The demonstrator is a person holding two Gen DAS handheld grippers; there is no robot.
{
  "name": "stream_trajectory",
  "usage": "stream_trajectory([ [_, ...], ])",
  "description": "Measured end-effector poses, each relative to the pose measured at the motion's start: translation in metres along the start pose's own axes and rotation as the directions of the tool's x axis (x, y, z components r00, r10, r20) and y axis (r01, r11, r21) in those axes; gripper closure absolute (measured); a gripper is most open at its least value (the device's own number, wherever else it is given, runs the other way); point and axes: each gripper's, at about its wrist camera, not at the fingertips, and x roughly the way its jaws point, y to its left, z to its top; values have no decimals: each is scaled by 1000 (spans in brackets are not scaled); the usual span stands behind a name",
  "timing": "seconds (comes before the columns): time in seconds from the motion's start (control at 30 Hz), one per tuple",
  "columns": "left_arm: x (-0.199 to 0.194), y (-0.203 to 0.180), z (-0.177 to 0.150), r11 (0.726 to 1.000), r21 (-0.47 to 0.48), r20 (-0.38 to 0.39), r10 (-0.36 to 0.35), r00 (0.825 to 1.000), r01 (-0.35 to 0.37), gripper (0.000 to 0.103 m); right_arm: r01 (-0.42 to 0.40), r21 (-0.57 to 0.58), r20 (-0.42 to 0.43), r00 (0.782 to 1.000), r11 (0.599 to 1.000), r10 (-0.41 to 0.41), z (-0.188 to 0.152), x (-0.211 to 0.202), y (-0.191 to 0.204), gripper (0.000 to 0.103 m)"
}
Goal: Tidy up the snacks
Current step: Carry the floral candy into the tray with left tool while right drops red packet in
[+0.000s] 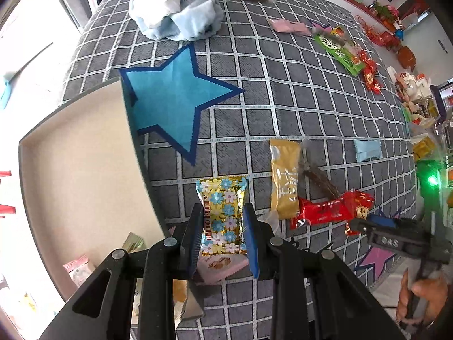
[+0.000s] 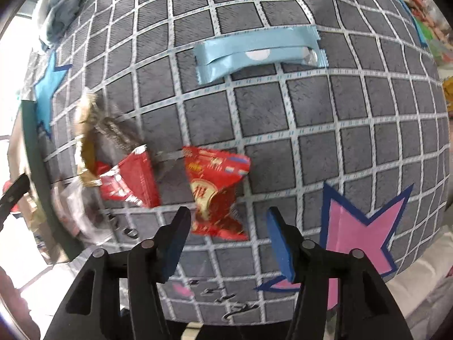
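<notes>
The gold flowered packet (image 1: pixel 222 216) reads "HELLO KITTY" in red letters along its left edge. The black gripper (image 1: pixel 393 239) at the right carries embossed letters, seemingly "DAS". The red packet (image 2: pixel 216 191) bears a large Chinese character on a round emblem. The green packet (image 1: pixel 341 51) far right has print too small to read.

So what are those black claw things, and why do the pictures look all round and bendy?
They are grabbers that a person holds, one in each hand. Each has a tiny wide camera, which bends the view. One picture looks along the left grabber, shut on a flowery gold snack packet. The other looks along the right grabber, open over a red snack packet. Below is a grey checked cloth with more snacks, like a light blue packet, and a beige tray.
</notes>
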Motion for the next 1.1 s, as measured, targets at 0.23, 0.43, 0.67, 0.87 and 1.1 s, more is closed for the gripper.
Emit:
stream_trajectory([
  [0.23,-6,15,-6,1000,-3,8,11,1000,-11,73,90,-63,29,996,994,-88,7,11,13,75],
  [0.43,-14,30,-14,999,-42,25,9,1000,-8,72,-12,-44,32,999,999,13,2,-7,25,75],
  [0.67,-19,50,-18,996,-91,42,6,999,-2,72,-103,-51,80,991,993,107,1,-53,26,75],
  [0.87,-28,70,-24,991,-134,76,24,997,-14,72,-131,-149,98,984,980,146,4,-73,84,75],
  [1.1,-35,108,-34,979,-203,92,51,994,-32,73,-150,-289,72,981,946,178,0,-71,164,75],
])
